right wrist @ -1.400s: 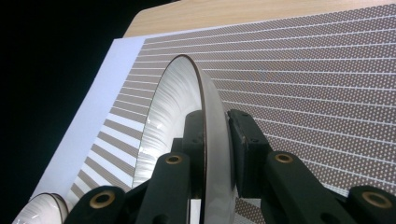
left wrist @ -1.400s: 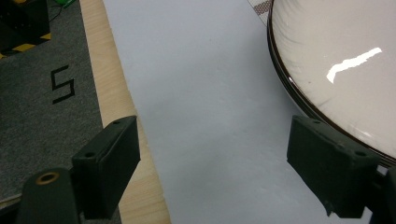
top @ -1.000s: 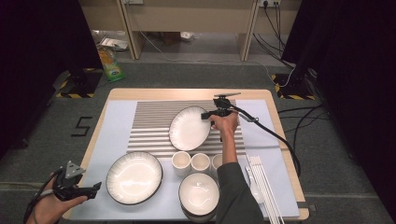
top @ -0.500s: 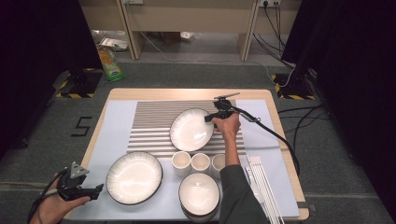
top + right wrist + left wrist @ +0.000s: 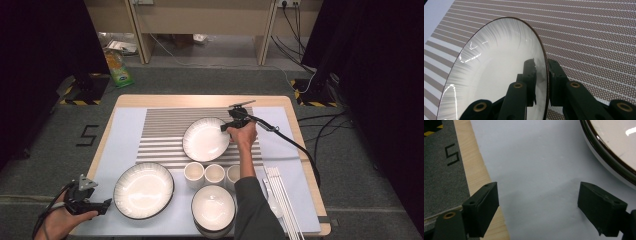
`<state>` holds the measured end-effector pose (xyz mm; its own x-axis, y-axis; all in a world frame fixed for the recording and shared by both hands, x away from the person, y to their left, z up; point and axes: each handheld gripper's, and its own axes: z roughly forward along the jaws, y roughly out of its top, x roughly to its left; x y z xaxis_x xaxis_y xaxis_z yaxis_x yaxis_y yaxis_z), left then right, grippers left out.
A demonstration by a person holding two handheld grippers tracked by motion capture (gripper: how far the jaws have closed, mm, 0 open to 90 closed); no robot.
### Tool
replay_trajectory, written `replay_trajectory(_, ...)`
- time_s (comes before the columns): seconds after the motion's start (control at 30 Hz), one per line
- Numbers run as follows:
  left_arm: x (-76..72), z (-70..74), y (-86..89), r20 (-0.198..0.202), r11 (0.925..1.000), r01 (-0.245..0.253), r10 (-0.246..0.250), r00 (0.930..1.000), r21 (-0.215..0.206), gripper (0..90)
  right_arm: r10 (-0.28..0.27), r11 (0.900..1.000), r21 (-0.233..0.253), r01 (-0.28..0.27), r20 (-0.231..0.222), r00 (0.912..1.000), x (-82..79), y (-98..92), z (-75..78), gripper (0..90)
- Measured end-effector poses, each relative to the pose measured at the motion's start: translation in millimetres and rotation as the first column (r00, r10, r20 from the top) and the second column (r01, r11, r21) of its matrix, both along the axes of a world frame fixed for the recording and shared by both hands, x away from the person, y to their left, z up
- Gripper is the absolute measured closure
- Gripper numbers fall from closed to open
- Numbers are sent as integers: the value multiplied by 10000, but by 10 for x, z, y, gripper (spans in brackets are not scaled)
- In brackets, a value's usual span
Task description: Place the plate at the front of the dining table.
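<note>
— Striped mat (image 5: 165, 135) on the table (image 5: 200, 101): what's there?
— White plate (image 5: 205, 139) at centre; right gripper (image 5: 226, 126) pinches its two o'clock rim.
— Left gripper (image 5: 102, 205)?
— Gaping wide at seven o'clock, beside a bowl (image 5: 143, 190).

Room setting, high view. Grey carpet floor (image 5: 60, 165) bearing a black numeral "5" marking (image 5: 88, 135) beyond the left tongs. Pale wooden desk frame (image 5: 200, 20) at the far wall, well beyond the right tongs, black cables (image 5: 295, 25) beneath. Black curtains (image 5: 370, 65) at both sides; yellow-black hazard-striped stand bases (image 5: 312, 95) on the floor.
</note>
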<state>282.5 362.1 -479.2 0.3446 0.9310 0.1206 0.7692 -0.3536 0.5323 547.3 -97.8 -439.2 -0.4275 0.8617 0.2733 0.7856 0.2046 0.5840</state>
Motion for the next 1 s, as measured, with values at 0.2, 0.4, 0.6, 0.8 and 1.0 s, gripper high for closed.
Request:
replay_trajectory(0.2, 5, -8, -2, 14, 10000, -24, 24, 10000, -4, 161, -127, 9999, 8, 127, -62, 9999, 14, -19, -40, 785)
replay_trajectory(0.4, 2, -7, -13, 11, 9999, -21, 21, 10000, 103, 156, -266, 9996, -35, 265, -128, 9996, 22, -50, -116, 774)
replay_trajectory(0.6, 5, -11, -10, 15, 9999, -59, 59, 10000, 84, 152, -325, 9993, -179, 323, -105, 9994, 27, -46, -128, 775)
replay_trajectory(0.8, 4, -11, -13, 19, 9999, -70, 69, 10000, 104, 151, -396, 9986, -360, 393, -81, 9992, 28, -41, -150, 768)
replay_trajectory(1.0, 3, -10, -15, 7, 9999, -63, 63, 10000, 122, 151, -435, 9977, -531, 432, -55, 9990, 27, -39, -164, 767)
